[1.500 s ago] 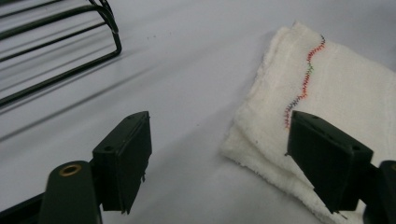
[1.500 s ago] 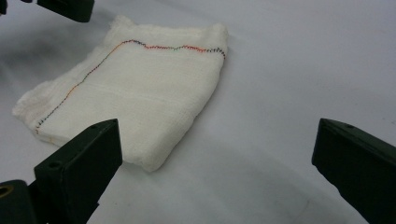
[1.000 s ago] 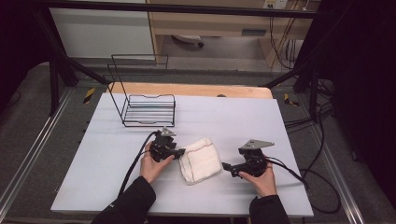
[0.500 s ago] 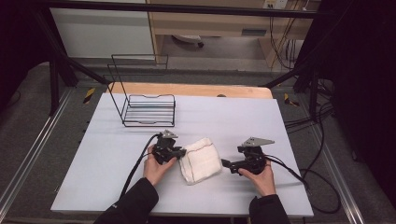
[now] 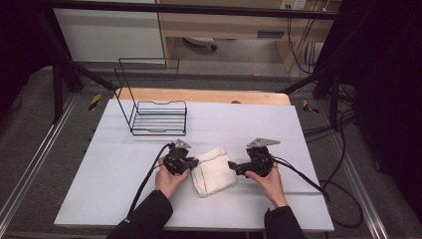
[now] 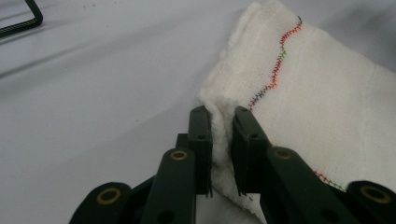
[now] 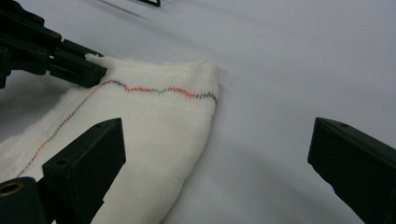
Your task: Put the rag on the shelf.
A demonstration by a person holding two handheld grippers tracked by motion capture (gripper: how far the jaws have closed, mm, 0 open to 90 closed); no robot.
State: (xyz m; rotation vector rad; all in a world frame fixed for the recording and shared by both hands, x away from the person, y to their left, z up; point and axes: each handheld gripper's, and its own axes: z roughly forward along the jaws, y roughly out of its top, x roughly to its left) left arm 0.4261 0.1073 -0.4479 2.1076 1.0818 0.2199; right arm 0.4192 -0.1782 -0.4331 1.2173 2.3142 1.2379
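While I'm looking down from the high view, my left hand-held gripper (image 5: 193, 163) sits right at the left edge of the folded white towel (image 5: 214, 172), which lies on the white desk (image 5: 298, 149) between my two hands, and my right hand-held gripper (image 5: 233, 167) is just at the towel's right side; the black wire rack (image 5: 159, 117) stands well apart at the back left. In the left gripper view, the jaws have just been closing and now pinch the towel's (image 6: 317, 98) thick folded edge, with cloth squeezed between the pads (image 6: 201, 140). In the right gripper view, my jaws stand wide apart, nothing gripped; one jaw hangs over the towel (image 7: 154, 121), the other over bare desk, and the left hand-held gripper (image 7: 91, 70) bites the far corner by the coloured zigzag stitching (image 7: 159, 89).
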